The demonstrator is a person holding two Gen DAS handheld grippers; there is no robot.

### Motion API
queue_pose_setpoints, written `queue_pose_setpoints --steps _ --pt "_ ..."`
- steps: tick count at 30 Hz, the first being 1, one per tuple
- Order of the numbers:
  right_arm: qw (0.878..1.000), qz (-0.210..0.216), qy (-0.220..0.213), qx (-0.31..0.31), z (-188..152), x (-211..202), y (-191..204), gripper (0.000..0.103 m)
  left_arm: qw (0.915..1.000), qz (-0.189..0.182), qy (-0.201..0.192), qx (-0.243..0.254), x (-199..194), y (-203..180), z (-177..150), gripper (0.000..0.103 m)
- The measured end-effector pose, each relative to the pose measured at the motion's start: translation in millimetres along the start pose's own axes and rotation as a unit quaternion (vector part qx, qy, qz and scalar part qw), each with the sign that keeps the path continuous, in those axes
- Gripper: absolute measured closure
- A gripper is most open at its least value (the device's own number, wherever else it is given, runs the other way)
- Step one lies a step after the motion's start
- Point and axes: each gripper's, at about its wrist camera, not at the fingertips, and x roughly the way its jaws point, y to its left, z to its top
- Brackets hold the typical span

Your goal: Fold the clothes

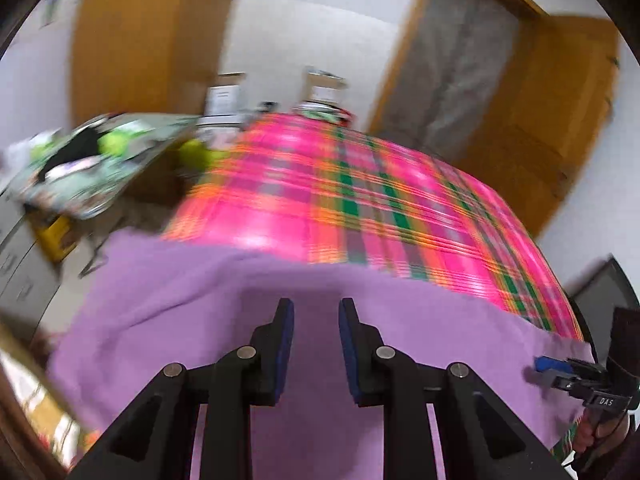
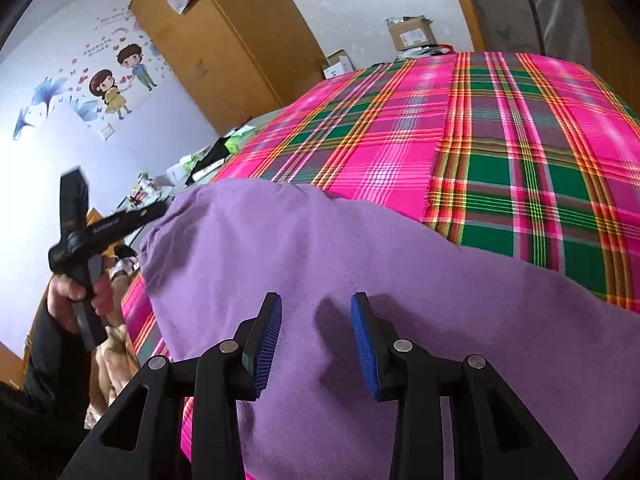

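A purple garment (image 1: 224, 296) lies spread on the near end of a bed with a pink and green plaid cover (image 1: 360, 200). In the left wrist view my left gripper (image 1: 316, 312) hovers over the purple cloth, open, with nothing between its blue pads. The right gripper (image 1: 548, 368) shows at the right edge of that view, over the garment's right edge. In the right wrist view my right gripper (image 2: 316, 306) stands open above the purple garment (image 2: 400, 264), empty. A hand holds the left gripper's handle (image 2: 86, 236) beyond the garment's left edge; its fingers are hidden there.
The plaid cover (image 2: 500, 132) stretches far beyond the garment. A cluttered side table (image 1: 84, 168) stands left of the bed. Cardboard boxes (image 2: 412, 34) sit past the bed's far end. A wooden wardrobe (image 2: 224, 36) and a wooden door (image 1: 560, 112) line the walls.
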Motion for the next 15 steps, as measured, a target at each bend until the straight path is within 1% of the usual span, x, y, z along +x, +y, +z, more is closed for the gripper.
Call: queue_pose_setpoints --steps 1,5,7,8,11,15 --pt "1.000 0.000 0.001 0.000 0.2 0.7 0.2 0.066 0.9998 -0.008 0.005 0.015 9.5 -13.2 3.5 0.080" --pt "1.000 -0.002 -0.002 0.008 0.9 -1.4 -4.9 0.066 0.9972 -0.011 0.041 0.061 51.6 -47.8 6.9 0.080" --pt "1.000 -0.005 -0.003 0.011 1.1 -2.8 -7.5 0.066 0.9949 0.001 0.067 0.075 71.8 -54.5 3.0 0.080" --pt "1.000 -0.006 -0.004 0.012 1.0 -3.6 -8.9 0.066 0.9943 0.006 0.070 0.081 76.4 -55.3 1.6 0.080" --pt "1.000 -0.009 -0.005 0.016 2.2 -4.5 -13.4 0.066 0.9948 -0.003 0.067 0.077 76.2 -51.8 3.3 0.080" --pt "1.000 -0.008 -0.006 0.013 6.7 -1.9 -12.0 0.066 0.9956 -0.011 0.053 0.077 60.1 -55.6 2.6 0.080"
